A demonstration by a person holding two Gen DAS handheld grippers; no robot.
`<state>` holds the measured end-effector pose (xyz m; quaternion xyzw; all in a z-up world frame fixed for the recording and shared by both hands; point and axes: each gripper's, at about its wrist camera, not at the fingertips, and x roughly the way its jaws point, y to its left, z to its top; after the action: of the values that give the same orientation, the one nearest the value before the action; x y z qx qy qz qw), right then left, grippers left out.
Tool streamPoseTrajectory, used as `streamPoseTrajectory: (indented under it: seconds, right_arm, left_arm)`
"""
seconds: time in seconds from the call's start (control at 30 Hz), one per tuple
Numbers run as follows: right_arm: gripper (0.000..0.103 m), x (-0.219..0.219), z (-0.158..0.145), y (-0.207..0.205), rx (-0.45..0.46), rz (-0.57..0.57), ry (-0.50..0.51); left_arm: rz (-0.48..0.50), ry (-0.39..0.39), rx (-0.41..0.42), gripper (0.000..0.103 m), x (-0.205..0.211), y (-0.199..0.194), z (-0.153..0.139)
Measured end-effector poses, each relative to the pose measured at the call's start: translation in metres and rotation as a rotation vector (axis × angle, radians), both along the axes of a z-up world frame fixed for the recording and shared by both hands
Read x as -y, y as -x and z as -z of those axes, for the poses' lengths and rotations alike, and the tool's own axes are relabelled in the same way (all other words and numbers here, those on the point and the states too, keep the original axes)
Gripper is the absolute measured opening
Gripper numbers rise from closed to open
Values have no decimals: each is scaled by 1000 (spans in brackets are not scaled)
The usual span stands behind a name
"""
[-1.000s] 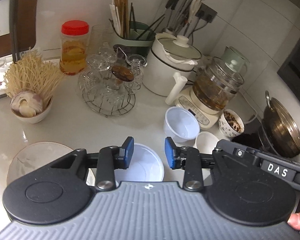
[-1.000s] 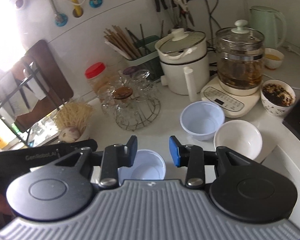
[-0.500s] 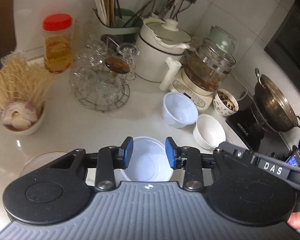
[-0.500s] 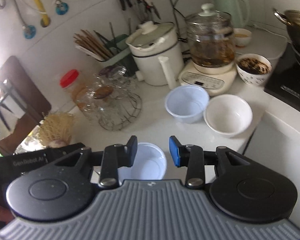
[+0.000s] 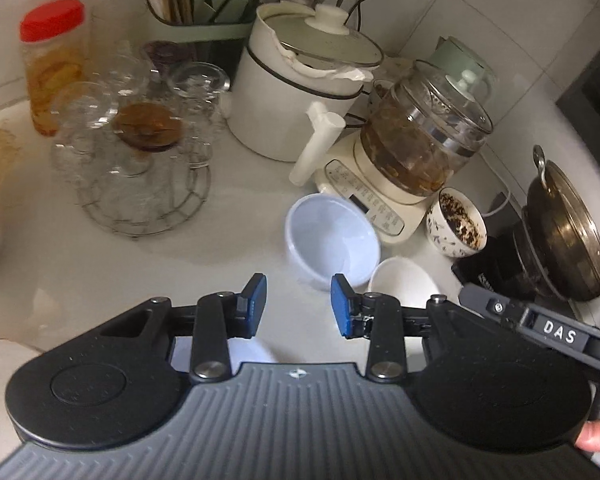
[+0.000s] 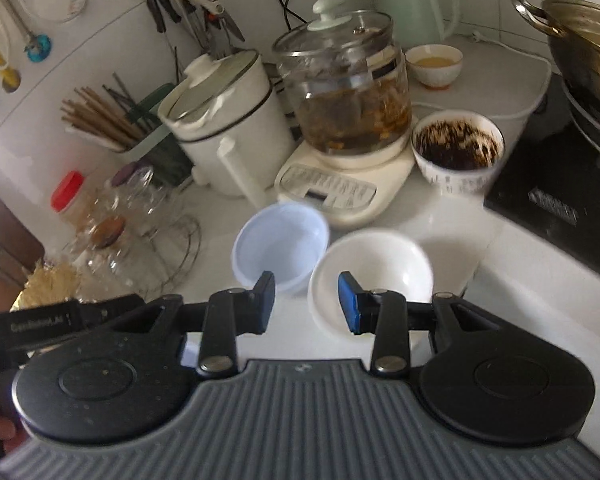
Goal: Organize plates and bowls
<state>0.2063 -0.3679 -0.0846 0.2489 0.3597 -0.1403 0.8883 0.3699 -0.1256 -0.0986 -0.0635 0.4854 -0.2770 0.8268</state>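
Observation:
A pale blue bowl (image 5: 332, 240) stands on the white counter, also in the right wrist view (image 6: 280, 244). A white bowl (image 5: 404, 284) sits just right of it, also in the right wrist view (image 6: 374, 276). My left gripper (image 5: 299, 306) is open and empty, just short of the blue bowl's near rim. My right gripper (image 6: 307, 302) is open and empty, over the near rims of both bowls. A second pale blue bowl (image 5: 246, 350) lies mostly hidden under the left gripper. A plate edge (image 5: 0, 354) shows at far left.
Behind the bowls stand a glass kettle on its base (image 5: 412, 148), a white pot with lid (image 5: 300, 80) and a bowl of dark leaves (image 5: 458, 226). A wire rack of glasses (image 5: 140, 148) is at left. A wok on a hob (image 5: 560, 236) is at right.
Both grippers moved forward and right toward the blue and white bowls. The near blue bowl slid under the left gripper. Both stay open.

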Motion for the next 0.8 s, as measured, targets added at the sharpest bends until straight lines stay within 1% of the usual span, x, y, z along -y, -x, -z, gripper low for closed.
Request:
streamPoseTrajectory:
  seconds: [0.17,0.23,0.33,0.43,0.53,0.7,0.8]
  right_arm:
    - [39,40,12,-34,-4,-54,-31]
    - [39,51,16,-47,-7,-84,-39]
    - [39,63,23,-63,-18,-122,-62]
    - [39,72,30,-77,-27,-148,-91]
    - [39,77,39,-91,-45,-177,-113]
    - [39,83,52,-108,-88,-219,-128]
    - [37,86,61,-117,-110,-244,-145]
  left_arm:
    - [-52,-24,-13,41,38,-21,6]
    - [-79,-28,-25,41,48,-31,10]
    - [-116,-55,-36,41,62,-44,16]
    - [-156,-81,-56,41,69,-55,23]
    - [-189,-89,-80,41,72,-62,29]
    - [-216,-97,-131,41,80,-70,43]
    - [-230,-114,-144,41,87,-71,53]
